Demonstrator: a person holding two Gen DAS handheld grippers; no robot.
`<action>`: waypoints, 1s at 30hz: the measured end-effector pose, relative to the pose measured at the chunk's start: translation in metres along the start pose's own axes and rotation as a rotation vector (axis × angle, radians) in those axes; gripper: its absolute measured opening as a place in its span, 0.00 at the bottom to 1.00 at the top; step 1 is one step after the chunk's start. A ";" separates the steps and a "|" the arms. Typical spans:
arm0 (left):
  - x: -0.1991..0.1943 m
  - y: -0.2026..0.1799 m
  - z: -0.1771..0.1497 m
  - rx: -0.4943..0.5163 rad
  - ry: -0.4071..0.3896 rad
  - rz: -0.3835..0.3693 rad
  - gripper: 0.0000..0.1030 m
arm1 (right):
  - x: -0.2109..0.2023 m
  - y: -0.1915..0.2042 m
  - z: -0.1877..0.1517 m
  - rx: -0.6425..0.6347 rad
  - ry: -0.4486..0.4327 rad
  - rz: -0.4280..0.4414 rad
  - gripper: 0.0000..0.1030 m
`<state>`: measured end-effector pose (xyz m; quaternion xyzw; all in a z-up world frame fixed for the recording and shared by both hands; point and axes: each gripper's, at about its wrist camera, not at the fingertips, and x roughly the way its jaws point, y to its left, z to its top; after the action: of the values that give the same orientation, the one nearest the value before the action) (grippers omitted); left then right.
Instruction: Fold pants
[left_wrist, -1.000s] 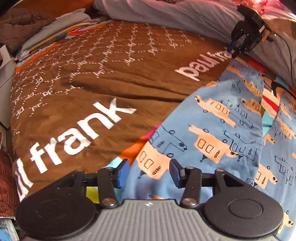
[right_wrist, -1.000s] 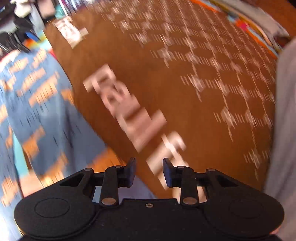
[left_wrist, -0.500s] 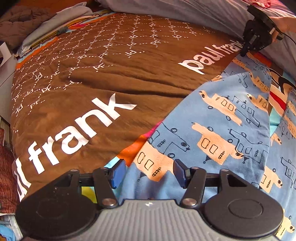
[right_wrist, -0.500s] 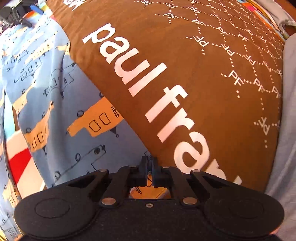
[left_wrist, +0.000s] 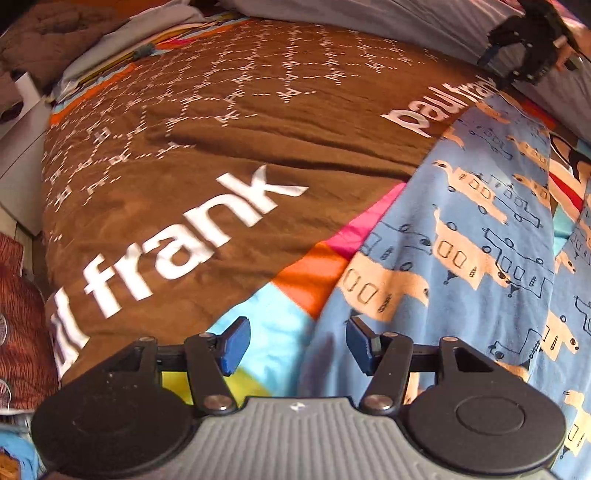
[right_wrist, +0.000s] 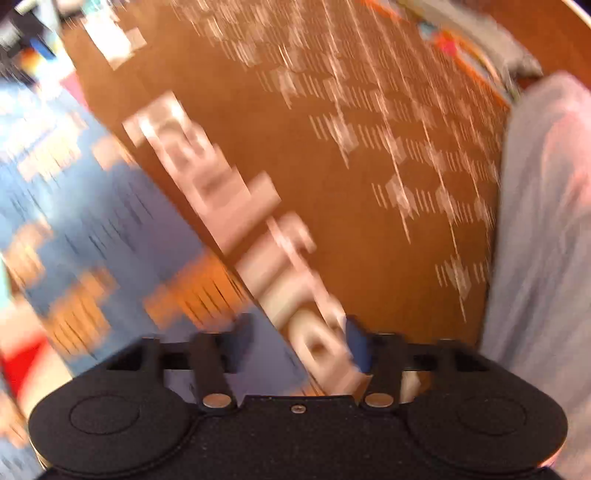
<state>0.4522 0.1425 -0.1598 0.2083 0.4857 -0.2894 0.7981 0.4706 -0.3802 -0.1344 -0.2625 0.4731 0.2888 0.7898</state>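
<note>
The left gripper (left_wrist: 298, 345) tilts steeply down over the bed, its jaws spread apart with nothing pinched between them. Just under it lies the near edge of the pants (left_wrist: 476, 236), blue cloth printed with orange trains; that edge runs below the gap between the blue pads (left_wrist: 233, 345), the right pad over the cloth, the left one over the bright patchwork of the bedcover (left_wrist: 177, 155). From there the pants stretch away to the right across the brown cover with its white lettering. At their far end the right gripper (left_wrist: 511, 55) hangs just above the cloth, a hand (left_wrist: 567, 48) behind it. Its own view is smeared by motion: its jaws are opening, released, nothing between them, with the pants' edge just below and to the left and the brown cover to the right. A grey sheet (right_wrist: 546, 229) lies beyond
</note>
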 end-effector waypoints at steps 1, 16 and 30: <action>-0.002 0.005 -0.002 -0.021 0.002 -0.015 0.61 | -0.002 0.007 0.011 -0.014 -0.023 0.047 0.63; 0.019 0.021 0.001 -0.059 0.001 -0.245 0.48 | 0.054 0.075 0.096 -0.118 -0.068 0.273 0.57; 0.036 0.019 0.005 -0.031 0.042 -0.242 0.18 | 0.087 0.079 0.113 -0.134 0.000 0.356 0.37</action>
<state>0.4813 0.1441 -0.1891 0.1415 0.5283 -0.3718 0.7501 0.5154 -0.2293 -0.1774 -0.2268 0.4919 0.4548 0.7070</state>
